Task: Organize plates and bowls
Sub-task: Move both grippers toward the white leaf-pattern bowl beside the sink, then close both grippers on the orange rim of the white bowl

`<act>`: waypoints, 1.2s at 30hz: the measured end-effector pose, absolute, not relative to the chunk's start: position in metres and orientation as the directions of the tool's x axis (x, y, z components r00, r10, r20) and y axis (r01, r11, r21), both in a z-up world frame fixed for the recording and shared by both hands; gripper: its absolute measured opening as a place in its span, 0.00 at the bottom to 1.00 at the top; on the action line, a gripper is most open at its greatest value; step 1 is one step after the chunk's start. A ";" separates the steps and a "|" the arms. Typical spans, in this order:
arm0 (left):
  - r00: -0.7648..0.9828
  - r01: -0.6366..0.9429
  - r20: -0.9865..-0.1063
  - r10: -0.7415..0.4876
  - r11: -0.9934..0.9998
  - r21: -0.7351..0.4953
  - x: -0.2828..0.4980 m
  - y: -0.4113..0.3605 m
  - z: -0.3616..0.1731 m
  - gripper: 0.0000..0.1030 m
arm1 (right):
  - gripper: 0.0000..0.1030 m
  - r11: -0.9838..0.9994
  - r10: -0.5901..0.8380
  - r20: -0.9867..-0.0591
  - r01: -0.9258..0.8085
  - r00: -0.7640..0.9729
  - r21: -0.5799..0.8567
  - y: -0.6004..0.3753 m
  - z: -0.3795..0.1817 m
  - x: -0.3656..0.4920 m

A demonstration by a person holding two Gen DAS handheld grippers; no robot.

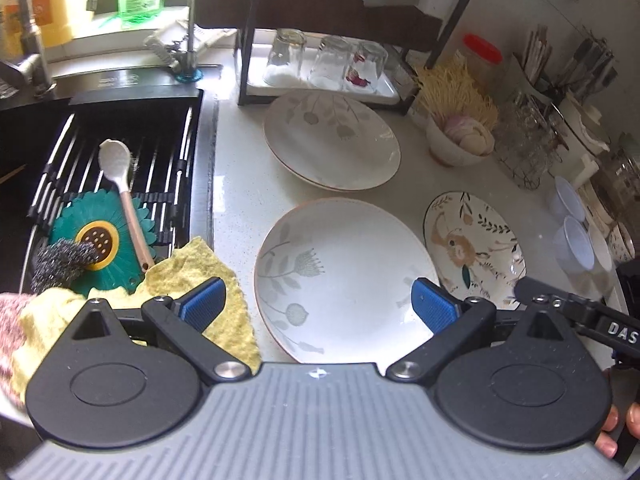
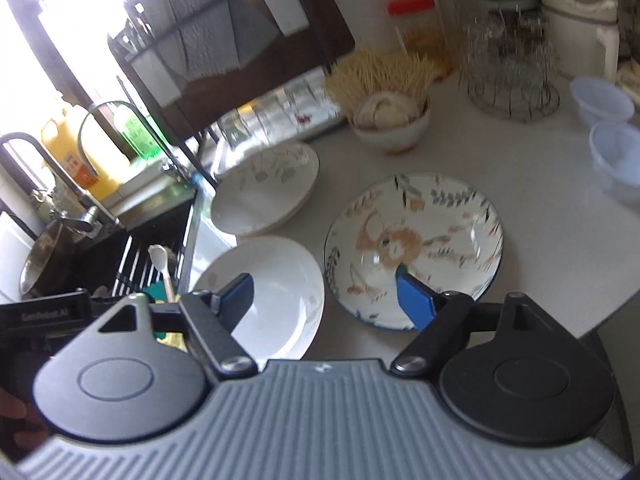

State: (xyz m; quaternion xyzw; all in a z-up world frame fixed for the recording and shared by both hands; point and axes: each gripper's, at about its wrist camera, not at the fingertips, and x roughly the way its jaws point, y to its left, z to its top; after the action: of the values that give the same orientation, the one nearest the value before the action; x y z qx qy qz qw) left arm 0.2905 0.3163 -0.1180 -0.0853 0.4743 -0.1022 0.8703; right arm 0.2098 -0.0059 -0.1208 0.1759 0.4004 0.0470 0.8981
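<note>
A white plate with grey flowers (image 1: pixel 344 276) lies on the white counter near me; it also shows in the right wrist view (image 2: pixel 276 292). Behind it sits a stack of two similar plates (image 1: pixel 332 140), (image 2: pixel 268 188). To the right lies a plate with an orange animal print (image 1: pixel 472 248), (image 2: pixel 416 240). My left gripper (image 1: pixel 318 304) is open above the near white plate, holding nothing. My right gripper (image 2: pixel 326 296) is open, hovering between the near white plate and the printed plate, holding nothing.
A black sink (image 1: pixel 120 152) with a rack, spoon, green mat and scrubber lies left, with a yellow cloth (image 1: pixel 200 280) at its edge. A dark shelf with upturned glasses (image 1: pixel 324 64) stands behind. A small bowl (image 1: pixel 460 144), toothpicks, a wire basket and clear cups (image 1: pixel 572 232) crowd the right.
</note>
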 end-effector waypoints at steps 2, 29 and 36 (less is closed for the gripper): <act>0.504 0.132 -0.812 -0.293 0.956 -0.263 0.300 0.321 -0.129 0.97 | 0.70 0.927 0.237 -0.717 0.069 0.655 0.369 0.003 -0.131 0.214; 0.329 0.265 -0.845 -0.421 0.900 -0.346 0.387 0.342 -0.212 0.35 | 0.14 0.885 0.206 -0.814 0.251 0.543 0.391 0.026 -0.193 0.252; 0.321 0.287 -0.848 -0.421 0.897 -0.337 0.393 0.340 -0.214 0.21 | 0.11 0.881 0.204 -0.809 0.257 0.551 0.397 0.030 -0.196 0.258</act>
State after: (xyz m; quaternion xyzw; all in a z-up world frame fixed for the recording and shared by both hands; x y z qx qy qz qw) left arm 0.3933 0.3396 -0.2143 -0.0620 0.5402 -0.2187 0.8102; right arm 0.2584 0.0301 -0.1961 0.2432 0.4735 -0.0155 0.8464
